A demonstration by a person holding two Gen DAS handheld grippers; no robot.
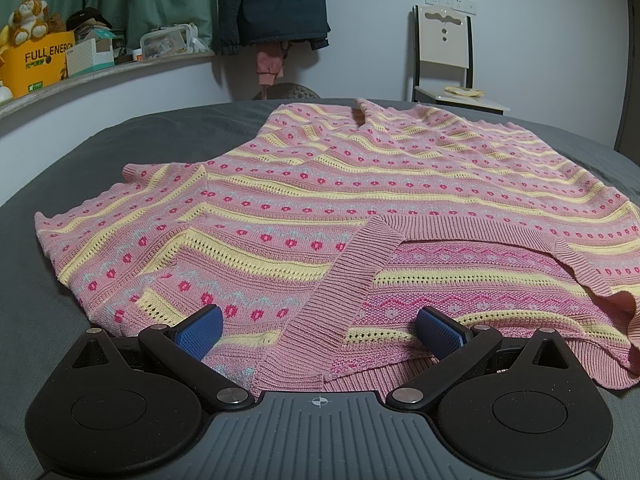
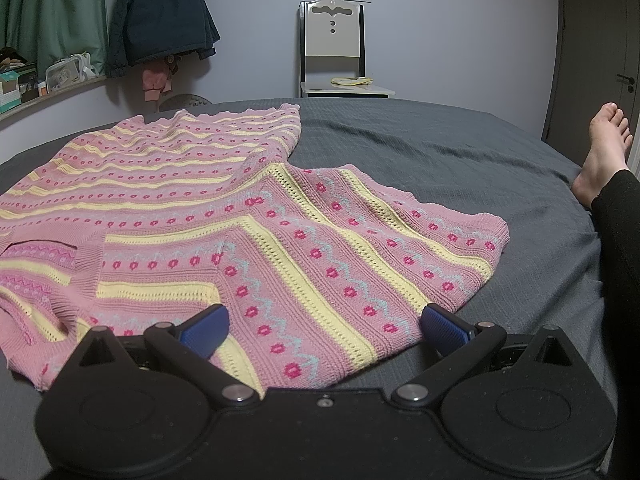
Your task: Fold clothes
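Observation:
A pink knitted sweater [image 1: 328, 200] with yellow stripes and red flower dots lies spread flat on a dark grey bed [image 1: 48, 280], neckline toward me. My left gripper [image 1: 320, 330] stands open over the ribbed collar [image 1: 344, 288], its blue pads wide apart and nothing between them. In the right wrist view the same sweater [image 2: 180, 208] fills the left and middle, with one sleeve [image 2: 360, 248] angled toward the right. My right gripper [image 2: 324, 326] is open just above that sleeve's near edge, holding nothing.
A person's bare foot [image 2: 604, 148] and black-clad leg [image 2: 620, 240] rest on the bed [image 2: 440, 152] at the right. Behind the bed stand a chair [image 2: 334, 48], a hanging dark jacket [image 2: 160, 16], green curtains and a cluttered shelf [image 1: 60, 60].

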